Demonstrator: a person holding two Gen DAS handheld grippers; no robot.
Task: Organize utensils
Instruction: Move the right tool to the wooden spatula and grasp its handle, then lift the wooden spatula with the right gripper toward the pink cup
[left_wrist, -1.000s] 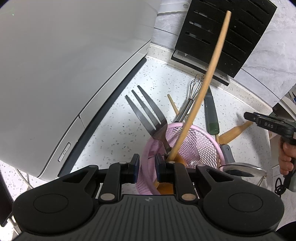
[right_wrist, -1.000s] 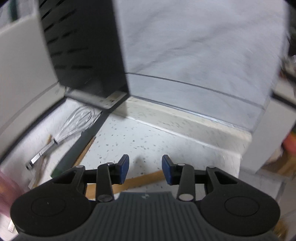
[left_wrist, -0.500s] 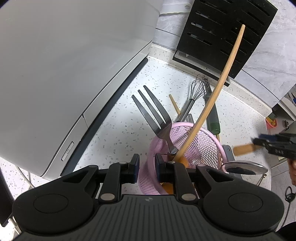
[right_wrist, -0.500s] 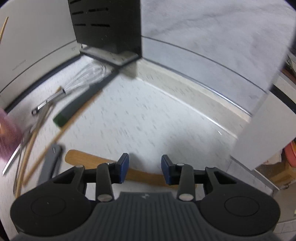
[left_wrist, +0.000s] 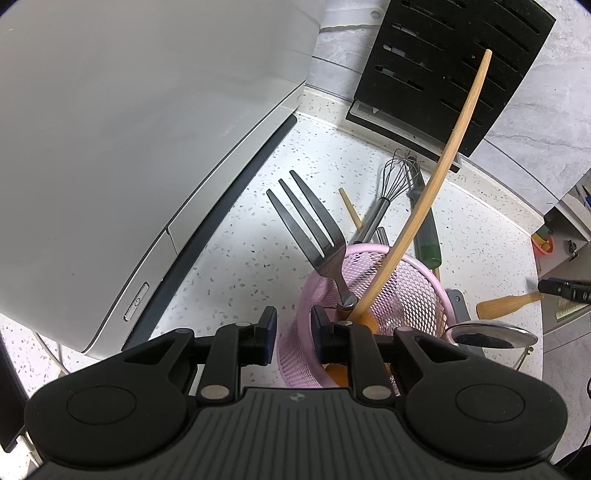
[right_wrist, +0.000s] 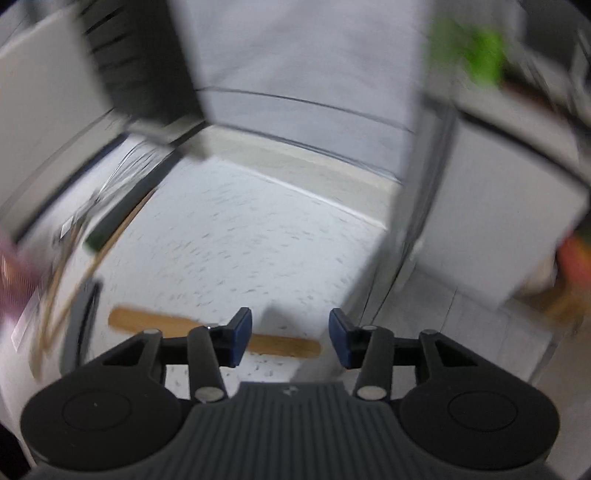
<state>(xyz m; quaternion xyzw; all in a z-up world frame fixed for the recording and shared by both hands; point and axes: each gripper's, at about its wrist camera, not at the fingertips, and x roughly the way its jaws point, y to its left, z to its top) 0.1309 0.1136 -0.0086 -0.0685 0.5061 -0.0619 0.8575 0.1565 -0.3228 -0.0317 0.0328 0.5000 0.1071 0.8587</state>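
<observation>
A pink mesh basket (left_wrist: 406, 291) stands on the speckled counter with a steel fork (left_wrist: 314, 236) and a long thin wooden stick (left_wrist: 439, 173) leaning out of it. My left gripper (left_wrist: 293, 326) straddles the basket's near rim, one pad outside and one inside, shut on it. A wooden-handled tool (right_wrist: 155, 323) lies flat on the counter just beyond my right gripper (right_wrist: 290, 338). That gripper's jaws are opening and nothing is between them. In the left wrist view the right gripper's tip (left_wrist: 565, 290) shows at the far right, beside the wooden tool (left_wrist: 506, 304).
A whisk (left_wrist: 397, 177), a green-handled knife (left_wrist: 426, 240) and a short wooden stick (left_wrist: 349, 206) lie behind the basket. A steel ladle bowl (left_wrist: 491, 334) sits by its right side. A white appliance (left_wrist: 129, 129) fills the left; a black knife block (left_wrist: 450, 66) stands at the back.
The right gripper has swung to the right and its jaws have widened. The wooden tool now lies nearer the counter's right edge. The stick in the basket leans further right. The left gripper has stayed put.
</observation>
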